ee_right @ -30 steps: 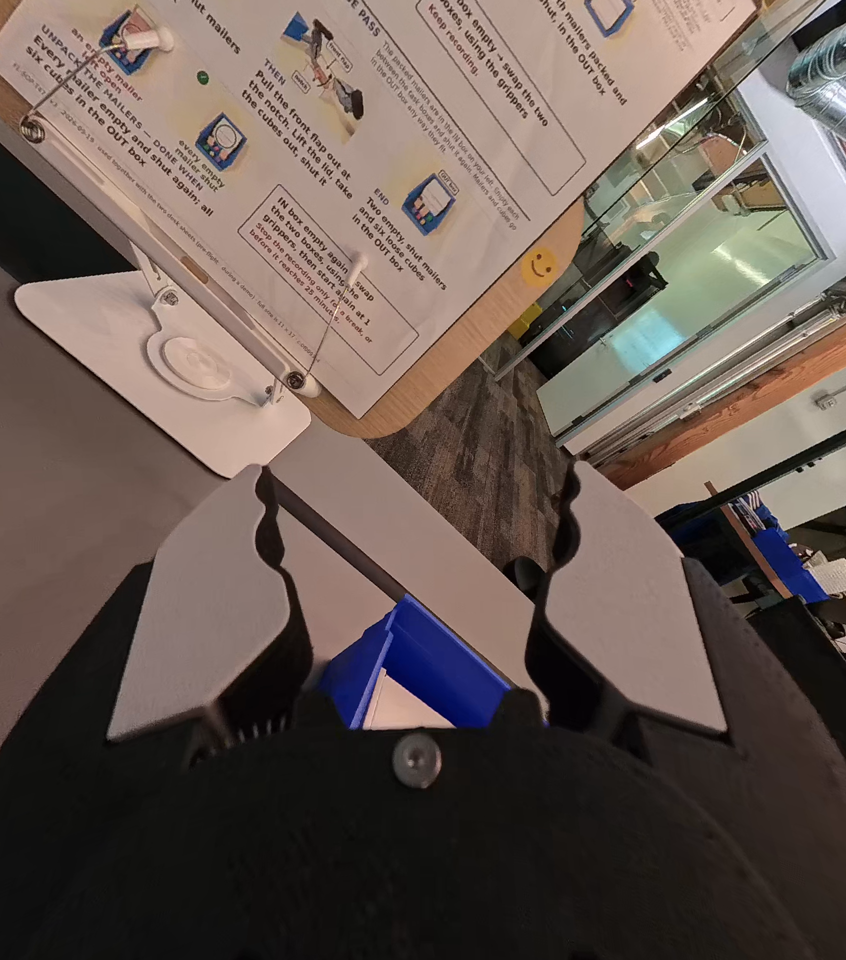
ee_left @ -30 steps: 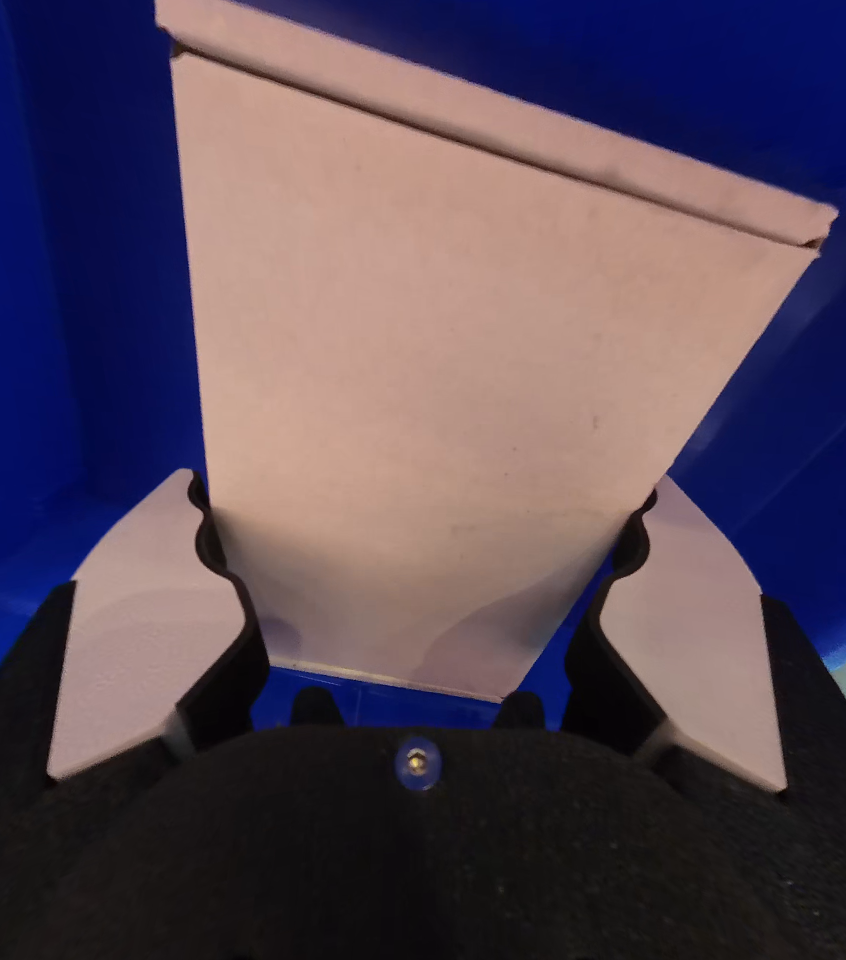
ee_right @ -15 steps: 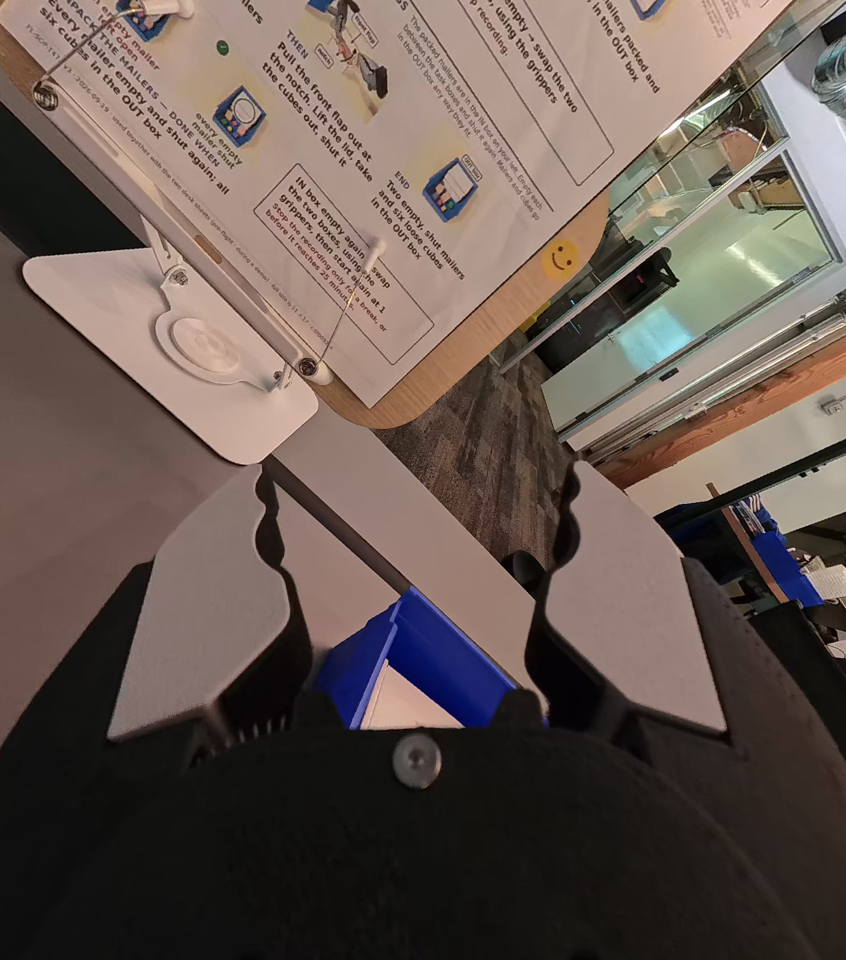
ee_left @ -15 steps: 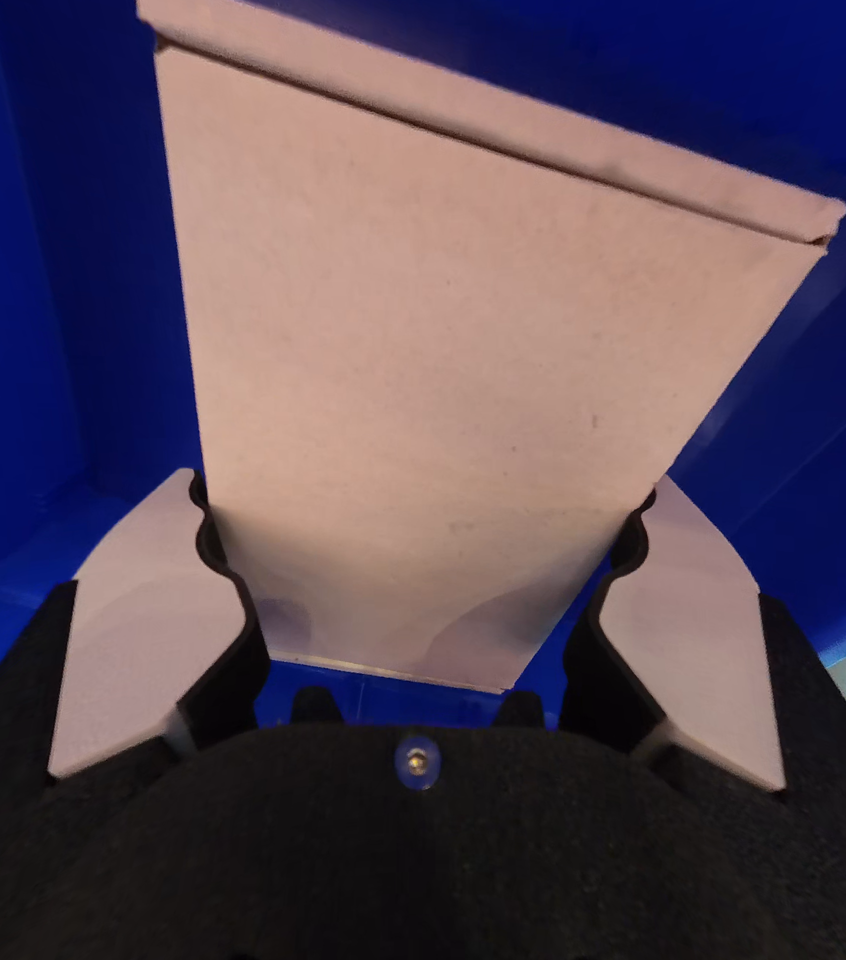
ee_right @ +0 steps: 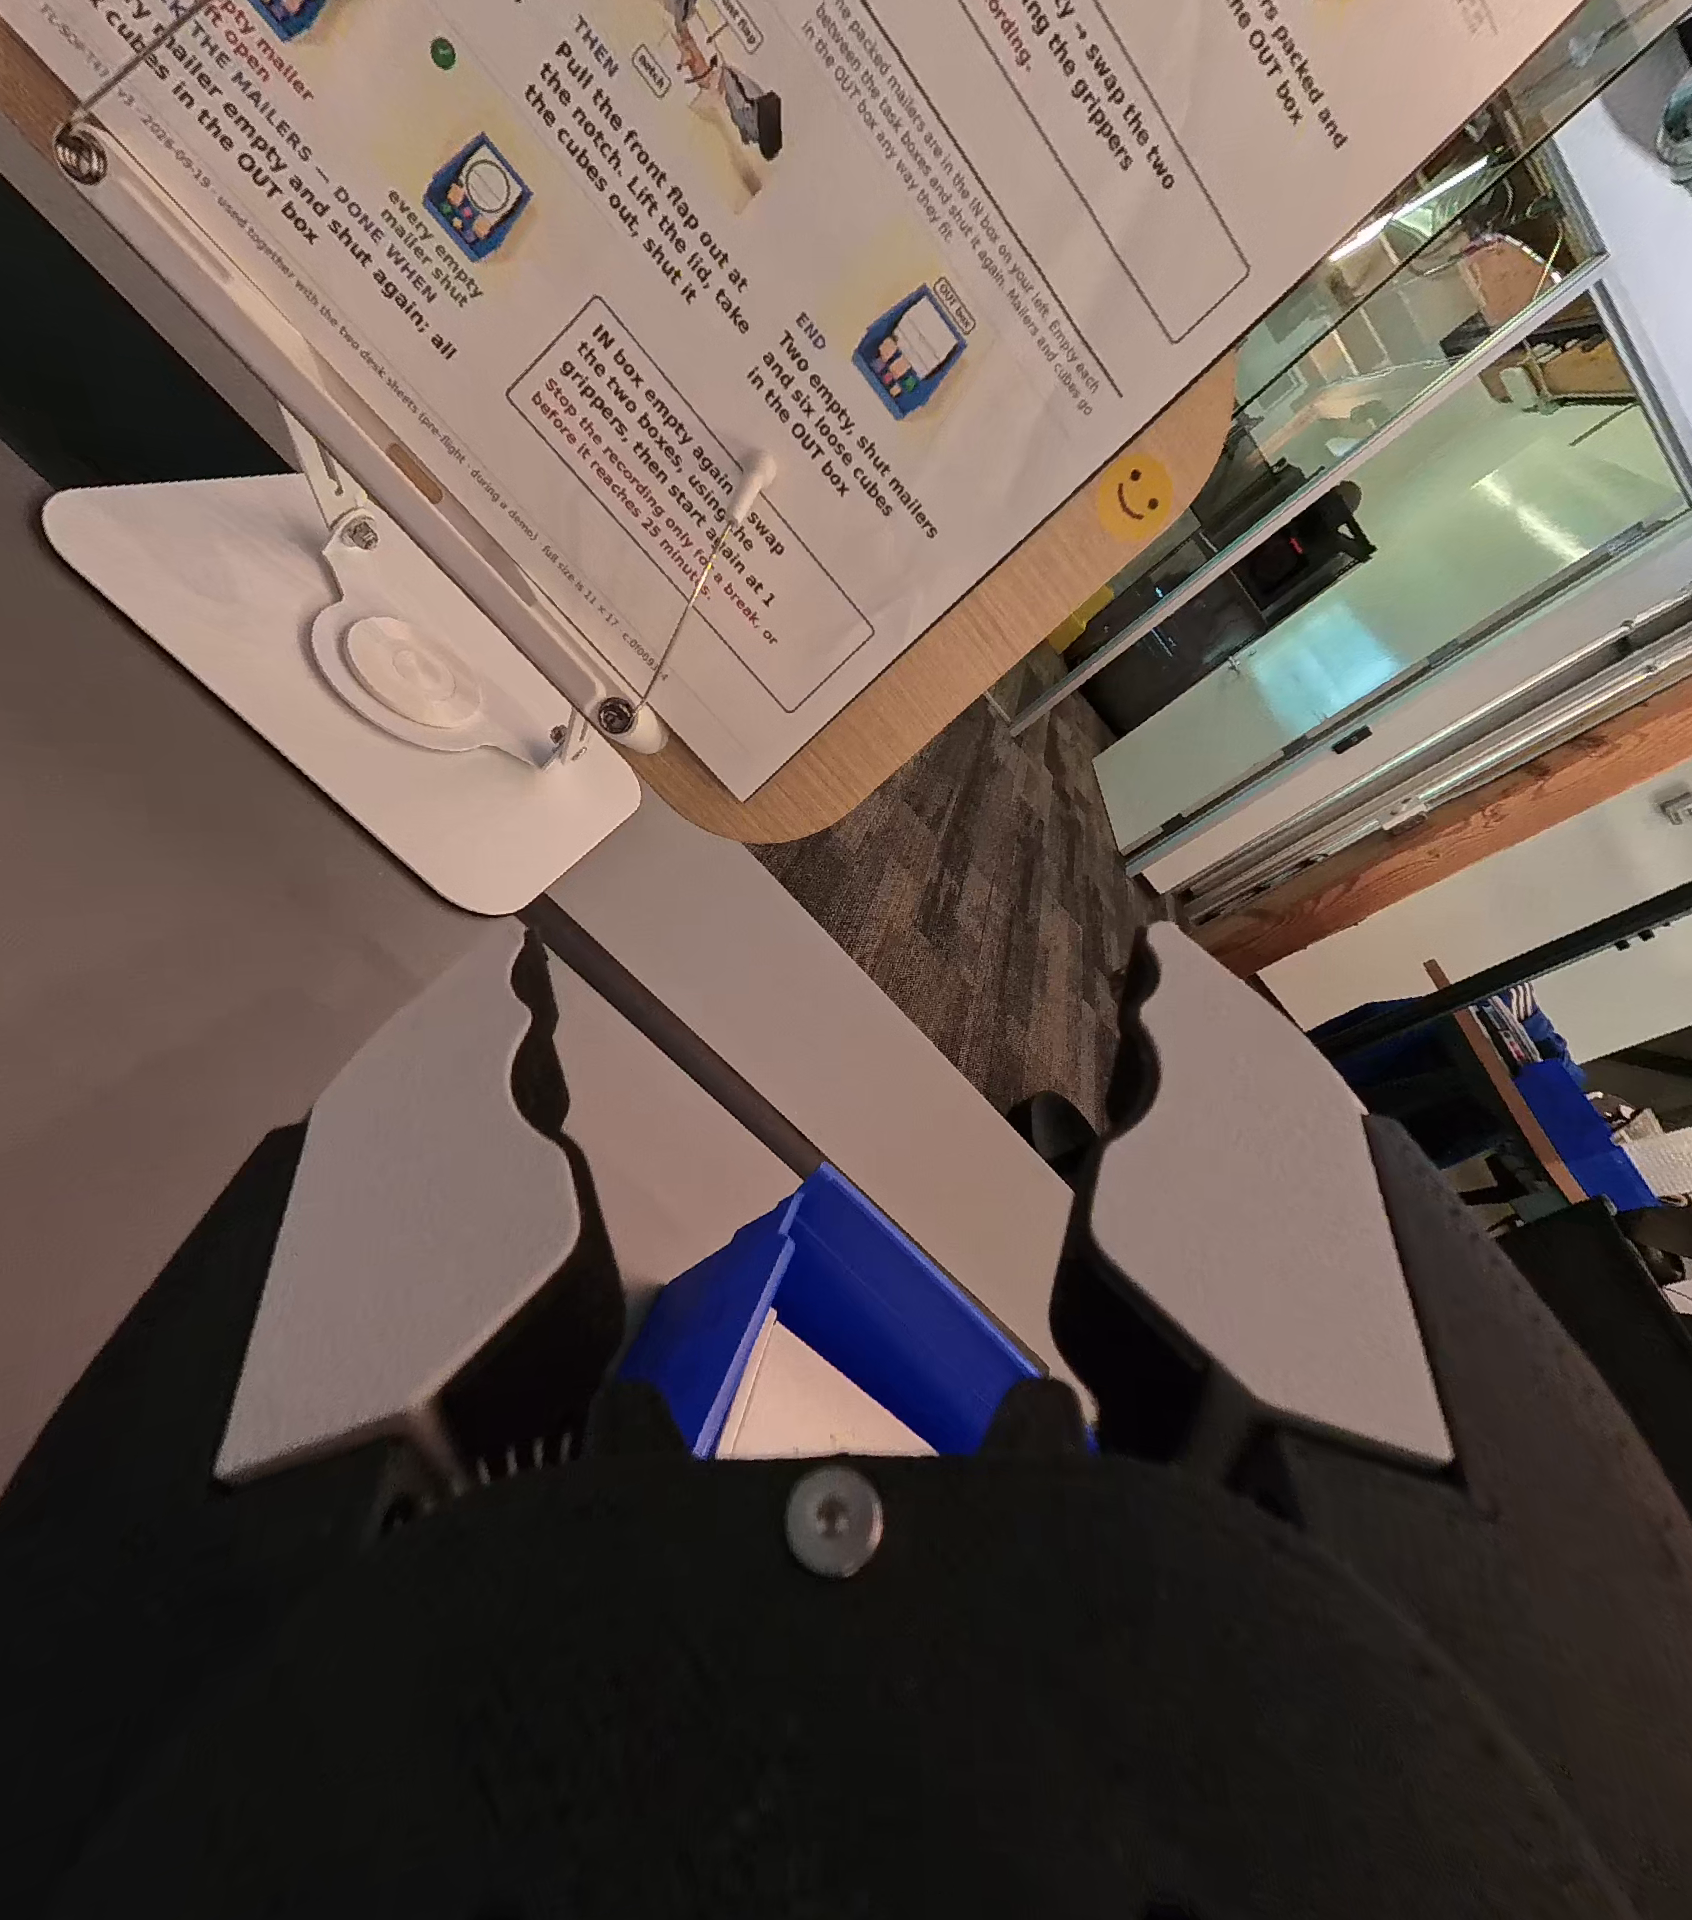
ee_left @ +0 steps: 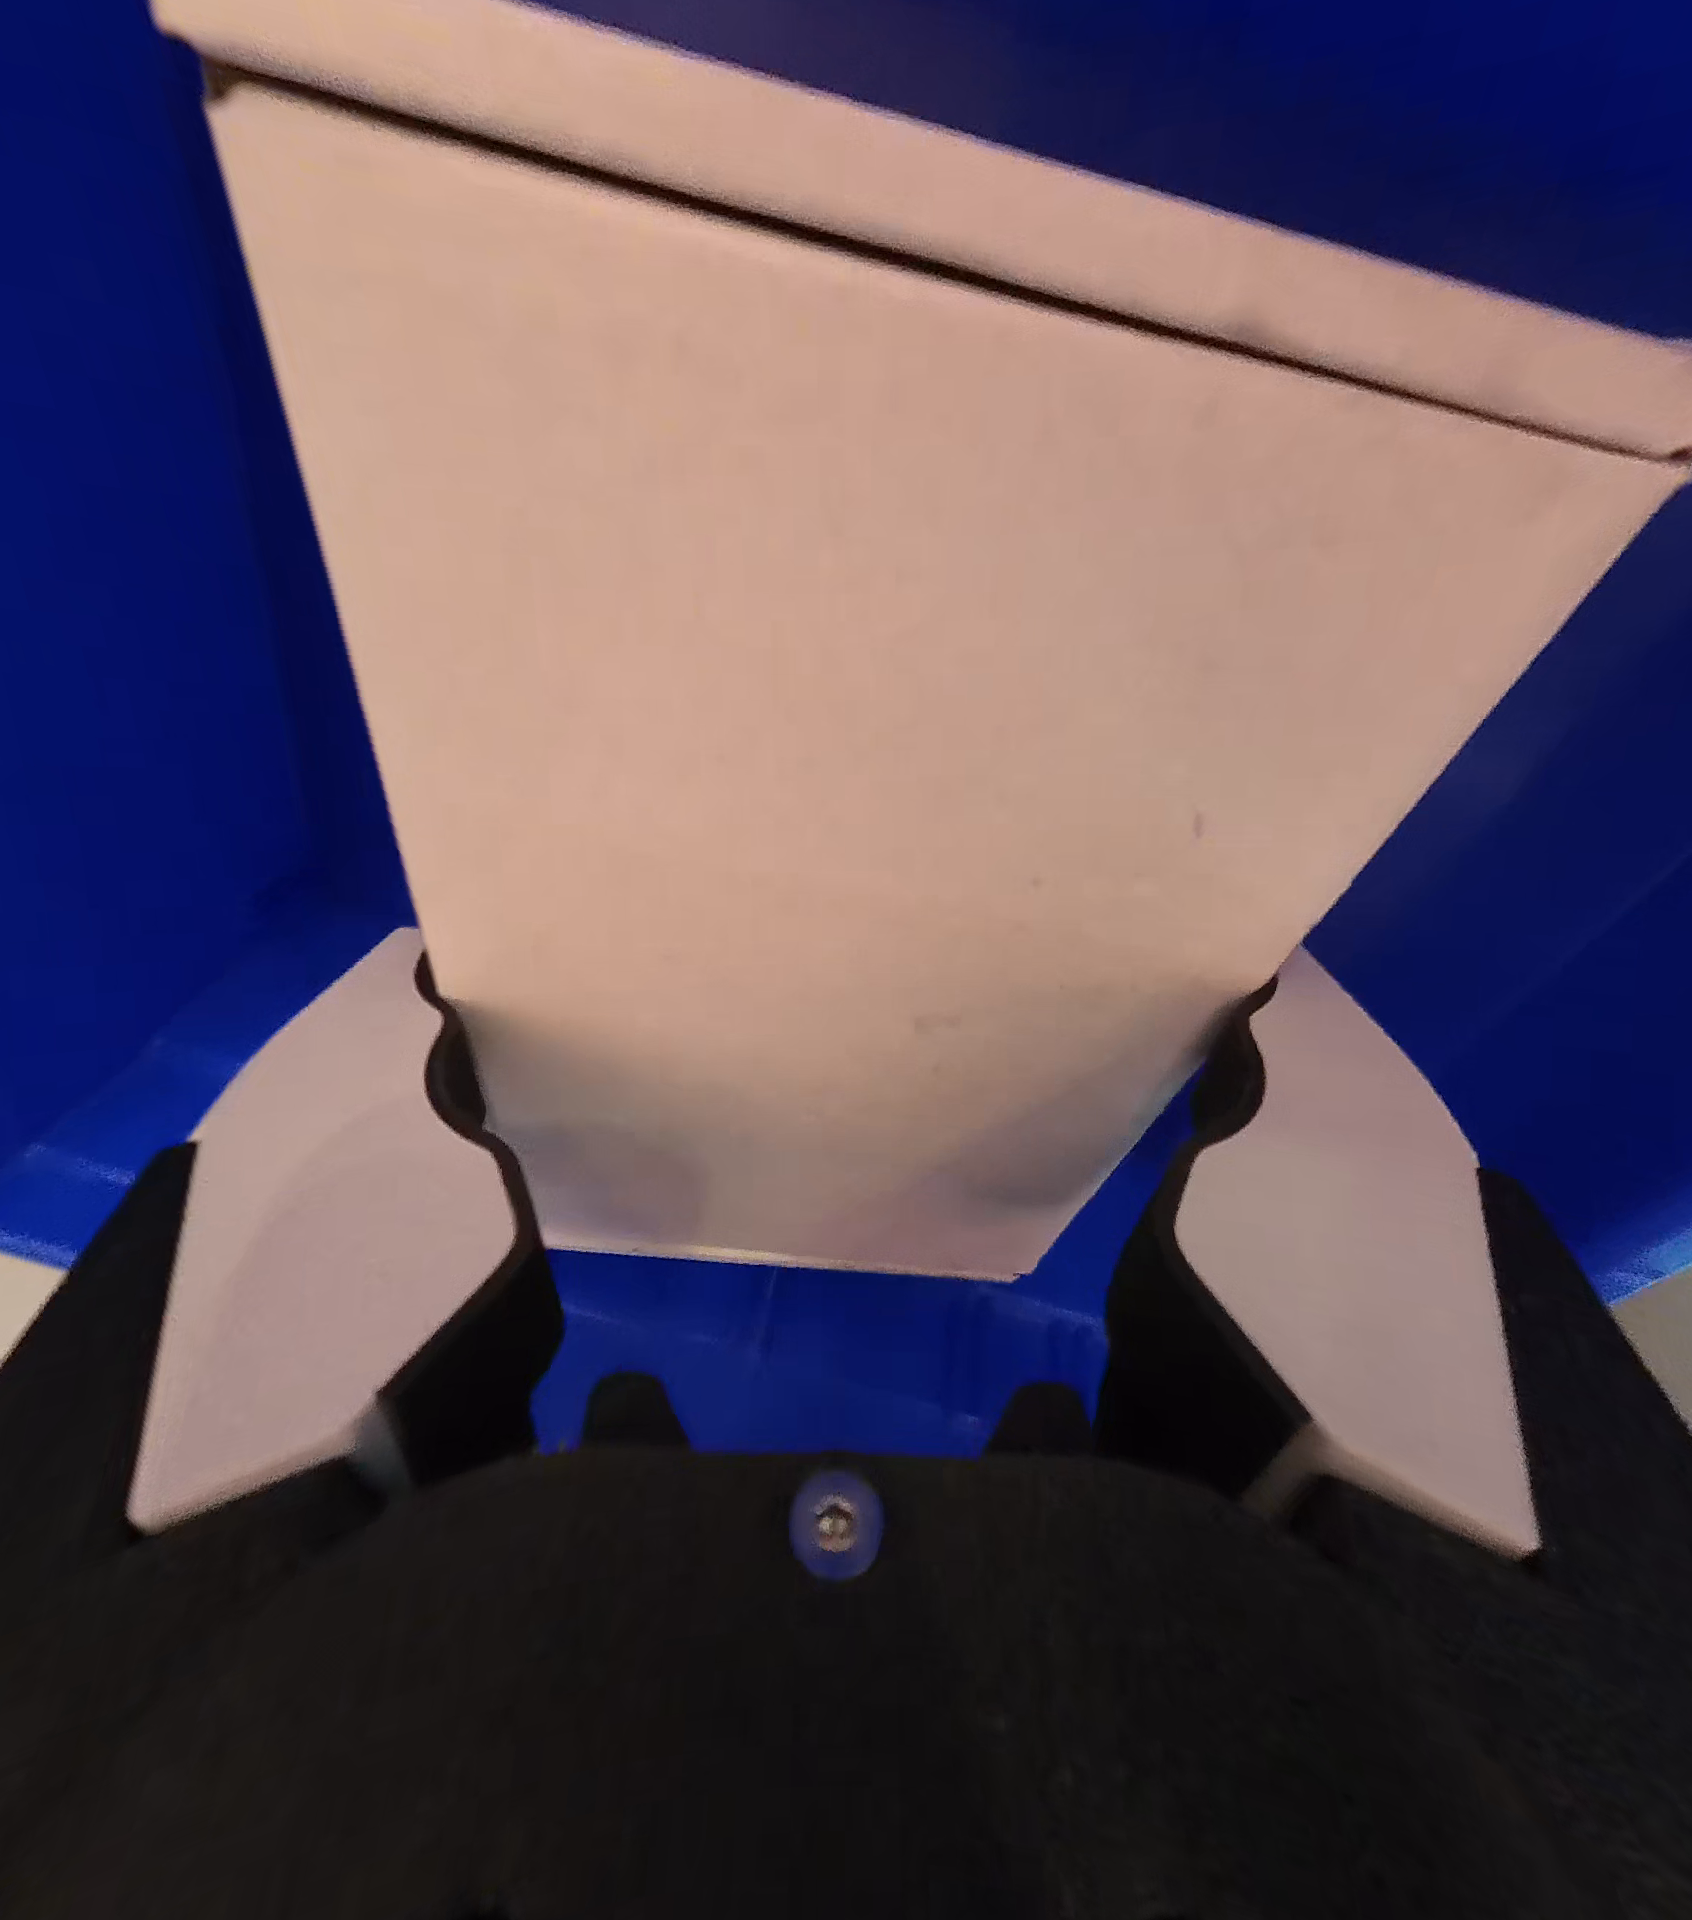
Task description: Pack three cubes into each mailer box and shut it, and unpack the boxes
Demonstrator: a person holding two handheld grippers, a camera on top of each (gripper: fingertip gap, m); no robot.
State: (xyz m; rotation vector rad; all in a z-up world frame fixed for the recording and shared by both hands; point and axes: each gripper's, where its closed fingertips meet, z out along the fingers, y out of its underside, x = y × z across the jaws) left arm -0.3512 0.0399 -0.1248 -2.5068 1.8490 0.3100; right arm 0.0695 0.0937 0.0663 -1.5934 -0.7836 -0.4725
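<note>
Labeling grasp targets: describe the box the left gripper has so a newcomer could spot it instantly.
Start at the blue bin that fills the left wrist view. Inside it, the left gripper is shut on the mailer box, one finger on each side of its near end. It is the only pale cardboard thing there: flat, closed, a dark lid seam along its far edge.

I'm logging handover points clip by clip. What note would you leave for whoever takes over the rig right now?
Left gripper: shut on the mailer, which is closed and held inside the blue bin.
Right gripper: open, empty, raised over the grey table, above a blue bin.
Cubes: not in view; whether this mailer is packed cannot be told.
Left: set the mailer down or lift it out, then carry on packing or unpacking.
</note>
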